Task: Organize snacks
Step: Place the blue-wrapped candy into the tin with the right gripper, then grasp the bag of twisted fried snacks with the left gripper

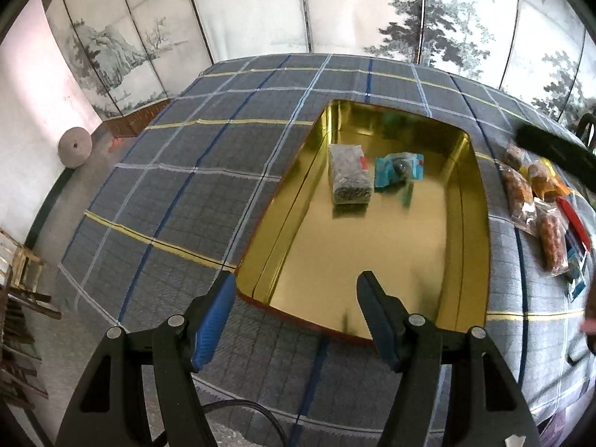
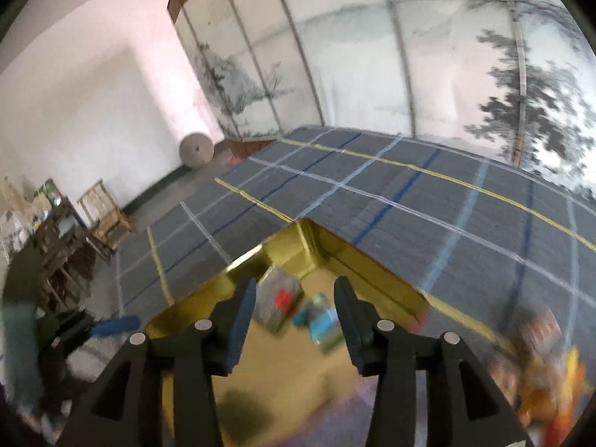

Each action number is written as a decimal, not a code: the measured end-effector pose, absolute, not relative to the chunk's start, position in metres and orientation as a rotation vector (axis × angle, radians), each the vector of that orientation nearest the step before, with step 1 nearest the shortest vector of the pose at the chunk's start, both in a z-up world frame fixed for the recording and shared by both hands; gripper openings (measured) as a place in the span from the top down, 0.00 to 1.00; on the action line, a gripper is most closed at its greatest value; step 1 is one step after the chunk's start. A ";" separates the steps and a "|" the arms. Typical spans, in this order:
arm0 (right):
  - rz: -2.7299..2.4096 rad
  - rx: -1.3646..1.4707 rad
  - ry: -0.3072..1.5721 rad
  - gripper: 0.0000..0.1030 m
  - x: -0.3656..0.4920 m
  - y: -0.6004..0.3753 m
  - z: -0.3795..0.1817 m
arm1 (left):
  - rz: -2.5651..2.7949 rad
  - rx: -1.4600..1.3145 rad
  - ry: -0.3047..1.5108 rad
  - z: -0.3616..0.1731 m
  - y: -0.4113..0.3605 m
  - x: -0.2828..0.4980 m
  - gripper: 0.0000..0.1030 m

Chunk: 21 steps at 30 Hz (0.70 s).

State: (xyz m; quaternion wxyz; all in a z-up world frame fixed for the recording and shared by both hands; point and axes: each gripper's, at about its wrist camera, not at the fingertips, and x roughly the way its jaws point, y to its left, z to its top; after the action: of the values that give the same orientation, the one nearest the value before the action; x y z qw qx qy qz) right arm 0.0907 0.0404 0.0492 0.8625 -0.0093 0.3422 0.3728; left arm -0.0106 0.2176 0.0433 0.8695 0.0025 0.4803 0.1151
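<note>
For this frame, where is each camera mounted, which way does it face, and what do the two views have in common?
Left wrist: sits on the left gripper, angled down over the gold tin's near edge; its open fingers show.
Right wrist: sits on the right gripper, facing the tin's far corner; open, empty fingers show, and the view is blurred.
Shared: the tin, the grey packet, the blue packet, the plaid cloth, the painted screen.

Behind your counter [image 1: 178,171] with its grey plaid cloth there's a folding screen [image 1: 123,56] painted with misty mountains and pines, running from 10 to 2 o'clock. At 9 you've got a plain white wall [image 2: 93,111], a round stone disc [image 1: 74,148] leaning on it, and a wooden chair [image 2: 104,216] on the grey floor [image 2: 208,175].
</note>
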 end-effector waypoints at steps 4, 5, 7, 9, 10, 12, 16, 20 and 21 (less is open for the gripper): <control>0.596 -0.023 0.668 0.52 0.042 -0.046 0.047 | 0.214 0.026 1.001 0.050 0.202 -0.015 0.38; 0.548 -0.014 0.672 0.52 0.034 -0.067 0.043 | 0.200 0.032 1.001 0.052 0.196 -0.016 0.38; 0.422 0.003 0.687 0.52 0.017 -0.119 0.033 | 0.148 0.048 1.002 0.055 0.178 -0.018 0.38; 0.274 -0.019 0.716 0.52 0.005 -0.165 0.019 | 0.092 0.056 1.003 0.058 0.161 -0.019 0.38; 0.216 -0.018 0.739 0.52 0.000 -0.187 0.012 | 0.056 0.059 1.005 0.059 0.151 -0.019 0.38; 0.134 -0.001 0.758 0.52 -0.011 -0.223 -0.001 | -0.048 0.035 1.037 0.058 0.129 -0.015 0.38; 0.061 0.018 0.788 0.52 -0.019 -0.260 -0.024 | -0.219 -0.051 1.135 0.048 0.085 0.005 0.38; 0.080 0.100 0.770 0.51 -0.019 -0.276 -0.030 | -0.284 -0.076 1.199 0.033 0.044 0.040 0.39; 0.093 0.105 0.750 0.49 -0.020 -0.276 -0.028 | -0.300 -0.093 1.206 0.030 0.038 0.046 0.38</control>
State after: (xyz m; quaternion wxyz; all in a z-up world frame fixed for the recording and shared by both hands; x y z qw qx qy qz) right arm -0.0199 -0.2761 -0.0285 0.9281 0.0514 0.3661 0.0451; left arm 0.0463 0.0378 0.0305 0.8120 -0.0434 0.5649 -0.1403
